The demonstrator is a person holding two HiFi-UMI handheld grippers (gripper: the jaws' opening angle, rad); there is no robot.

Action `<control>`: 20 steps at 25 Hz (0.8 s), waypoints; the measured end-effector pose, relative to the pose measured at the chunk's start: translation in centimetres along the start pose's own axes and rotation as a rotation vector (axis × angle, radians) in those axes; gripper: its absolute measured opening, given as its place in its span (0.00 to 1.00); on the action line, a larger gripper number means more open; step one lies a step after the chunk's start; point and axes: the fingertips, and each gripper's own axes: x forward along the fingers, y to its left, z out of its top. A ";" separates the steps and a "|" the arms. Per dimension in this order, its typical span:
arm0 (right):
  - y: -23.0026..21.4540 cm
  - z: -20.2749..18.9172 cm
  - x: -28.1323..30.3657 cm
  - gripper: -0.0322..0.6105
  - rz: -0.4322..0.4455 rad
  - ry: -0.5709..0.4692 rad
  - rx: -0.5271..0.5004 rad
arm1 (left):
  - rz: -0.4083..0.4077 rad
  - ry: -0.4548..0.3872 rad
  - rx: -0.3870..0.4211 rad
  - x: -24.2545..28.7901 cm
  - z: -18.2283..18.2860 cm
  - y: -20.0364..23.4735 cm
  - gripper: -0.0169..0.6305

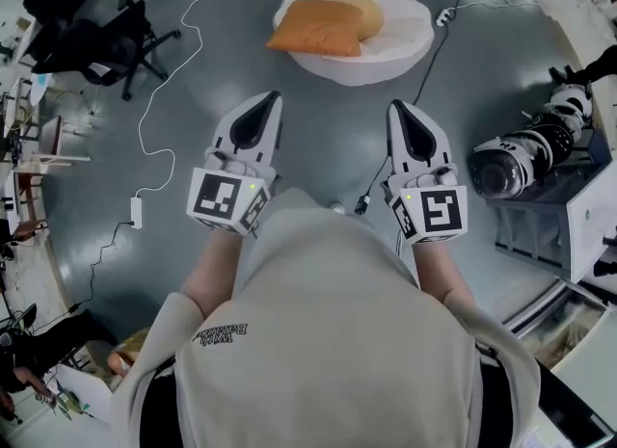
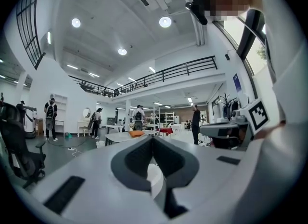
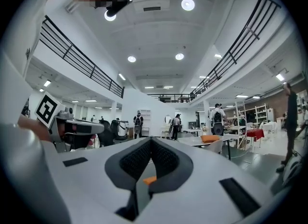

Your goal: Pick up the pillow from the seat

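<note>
Approach step. Orange pillow point(image 1: 316, 28) lies on the white round seat point(image 1: 397, 49), well ahead of both grippers. Left gripper point(image 1: 271, 99) and right gripper point(image 1: 398, 109): fingers pressed together, nothing held. Judgement: spread fingers before arrival, take opposite pillow edges, lift level.

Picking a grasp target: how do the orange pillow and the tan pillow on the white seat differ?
Colour: the orange pillow is bright orange, the tan pillow pale tan.
Overlap: the orange pillow shows whole and covers part of the tan pillow, which sits behind it.
Place: the orange pillow reaches the left rim of the white seat; the tan pillow sits nearer its middle.
Both rest on that seat.
</note>
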 end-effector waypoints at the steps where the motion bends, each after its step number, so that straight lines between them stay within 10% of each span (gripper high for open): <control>1: -0.2 -0.1 -0.2 0.06 0.003 0.000 0.000 | 0.002 0.000 0.000 0.1 -0.1 -0.2 0.04; 20: -4.3 -4.3 2.9 0.06 -0.018 0.016 -0.006 | -0.042 0.027 0.024 6.4 -4.0 0.7 0.04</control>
